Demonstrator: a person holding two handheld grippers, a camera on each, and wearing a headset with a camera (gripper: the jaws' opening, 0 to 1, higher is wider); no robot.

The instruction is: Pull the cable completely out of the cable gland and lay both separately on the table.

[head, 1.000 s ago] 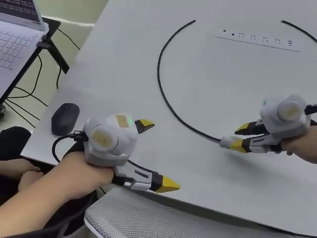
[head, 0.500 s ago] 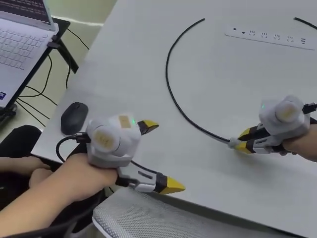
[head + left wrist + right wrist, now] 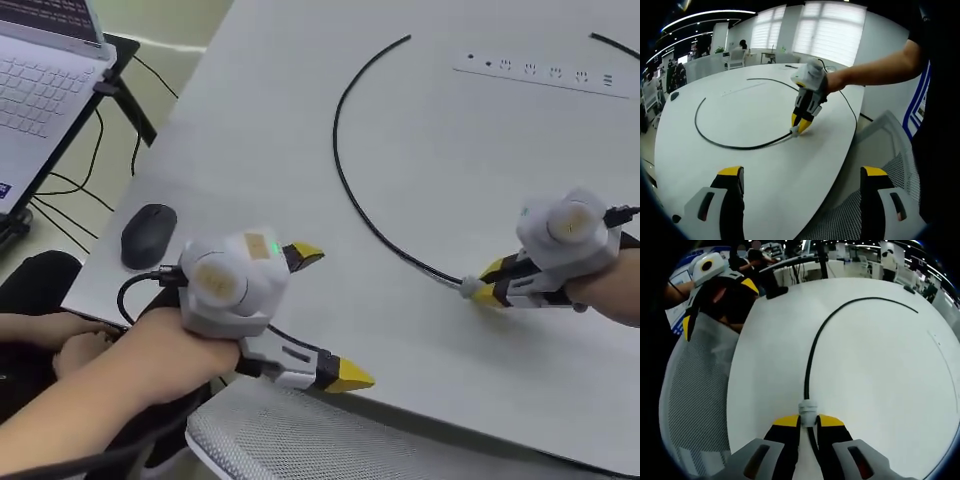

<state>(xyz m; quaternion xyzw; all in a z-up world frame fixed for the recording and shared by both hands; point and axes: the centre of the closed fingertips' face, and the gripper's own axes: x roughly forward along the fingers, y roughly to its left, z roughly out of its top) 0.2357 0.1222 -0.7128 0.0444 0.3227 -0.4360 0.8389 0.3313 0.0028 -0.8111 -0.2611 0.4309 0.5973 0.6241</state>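
A long black cable (image 3: 345, 200) curves across the white table (image 3: 250, 140) and ends in a small white cable gland (image 3: 467, 288) at the right. My right gripper (image 3: 488, 283) lies low on the table, shut on the cable gland. In the right gripper view the gland (image 3: 807, 409) sits at the yellow tips of that gripper (image 3: 809, 421), and the cable (image 3: 812, 355) runs away ahead. My left gripper (image 3: 330, 315) hovers open at the table's near edge, holding nothing. The left gripper view shows its jaws wide apart (image 3: 801, 172), facing the right gripper (image 3: 801, 125) and the gland (image 3: 794, 131).
A white power strip (image 3: 535, 75) lies at the back right, with a second black cable (image 3: 610, 45) beside it. A black mouse (image 3: 148, 235) sits near the table's left edge. A laptop (image 3: 40, 70) stands off to the left. A grey mesh chair (image 3: 300, 440) is below the near edge.
My right gripper's jaws, open around the gland one second ago, have come together on it. The left gripper has stayed open in about the same place.
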